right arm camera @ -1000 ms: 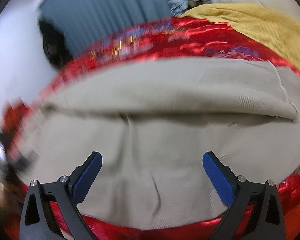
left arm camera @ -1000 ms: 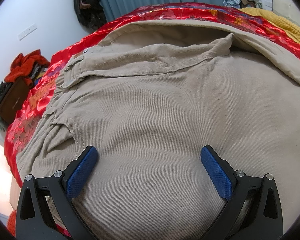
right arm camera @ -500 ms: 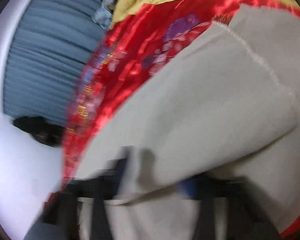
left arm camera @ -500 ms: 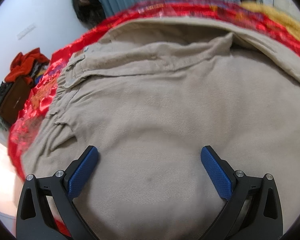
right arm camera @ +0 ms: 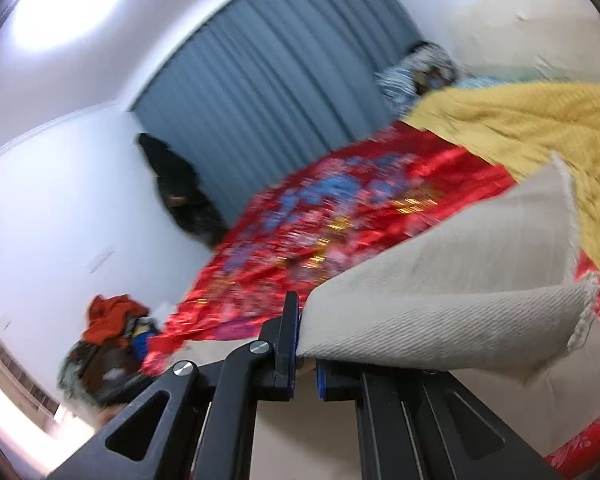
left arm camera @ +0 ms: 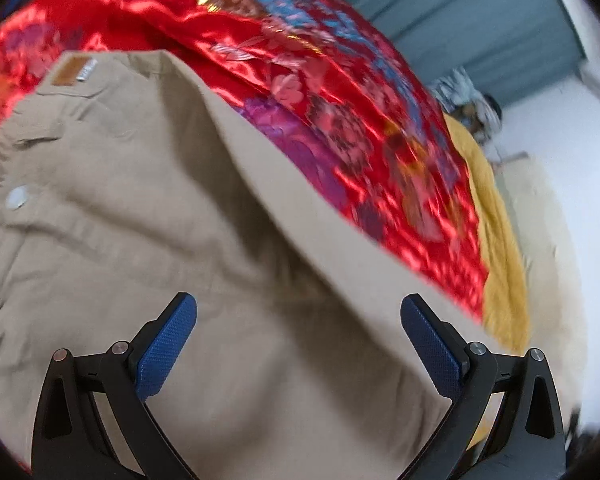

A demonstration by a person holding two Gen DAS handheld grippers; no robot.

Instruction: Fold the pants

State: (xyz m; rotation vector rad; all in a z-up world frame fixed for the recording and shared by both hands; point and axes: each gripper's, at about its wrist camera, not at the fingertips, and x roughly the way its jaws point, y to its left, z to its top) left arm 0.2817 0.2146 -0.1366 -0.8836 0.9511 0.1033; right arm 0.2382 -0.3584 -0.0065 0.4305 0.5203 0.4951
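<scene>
Left wrist view: one pair of pants (left arm camera: 148, 240), beige twill, lies spread on a red bedspread (left arm camera: 340, 100), waistband with leather patch (left arm camera: 70, 70) and one metal button (left arm camera: 18, 197) toward the upper left. Left gripper (left arm camera: 298, 344) hovers over the cloth with jaws wide apart, nothing between the blue pads (left arm camera: 168, 344). Cloth looks soft and limp, moderately heavy, not slippery; it creases easily, so best taken at a hem or at the waistband edge, where layers are thick (judgement only).

Right wrist view: right gripper (right arm camera: 304, 354) is clamped tight on a pants leg (right arm camera: 440, 280) near its frayed hem (right arm camera: 580, 320); the leg is lifted off the bedspread (right arm camera: 320, 232) and drapes to the right. One yellow blanket (right arm camera: 520, 128) lies beyond, one blue curtain (right arm camera: 280, 80) behind, one pile of clothes (right arm camera: 112, 328) at lower left. Thick fold should hold without slipping.
</scene>
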